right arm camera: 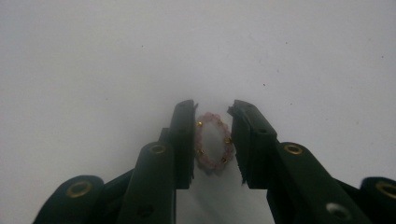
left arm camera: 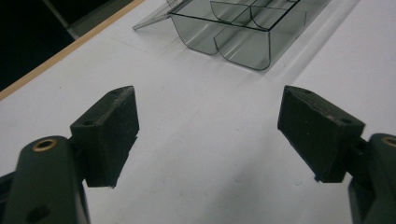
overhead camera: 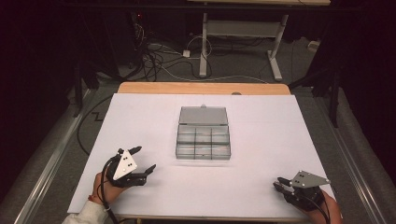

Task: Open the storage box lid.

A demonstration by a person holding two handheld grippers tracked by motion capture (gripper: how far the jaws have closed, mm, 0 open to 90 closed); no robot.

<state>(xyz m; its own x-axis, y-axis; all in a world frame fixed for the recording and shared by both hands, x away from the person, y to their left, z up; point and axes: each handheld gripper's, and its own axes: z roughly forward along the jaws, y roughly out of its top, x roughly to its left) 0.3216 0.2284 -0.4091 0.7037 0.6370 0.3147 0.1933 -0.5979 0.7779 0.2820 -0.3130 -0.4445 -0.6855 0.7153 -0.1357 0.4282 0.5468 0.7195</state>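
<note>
One white table (overhead camera: 261, 186), dark cabled floor (overhead camera: 163, 65)

I can read no text, label, brand, number or sign anywhere here. The clear box (overhead camera: 203, 134) on the desk (overhead camera: 261, 140) carries no lettering I can make out, neither on its lid nor on its compartments. The white sheet over the desk is blank apart from a few tiny specks. The grey plates on my claws show only screw heads, and the black jaws bear only brass rivets, no markings. The bead ring (right arm camera: 213, 142) between my right claw's jaws has no writing either.
</note>
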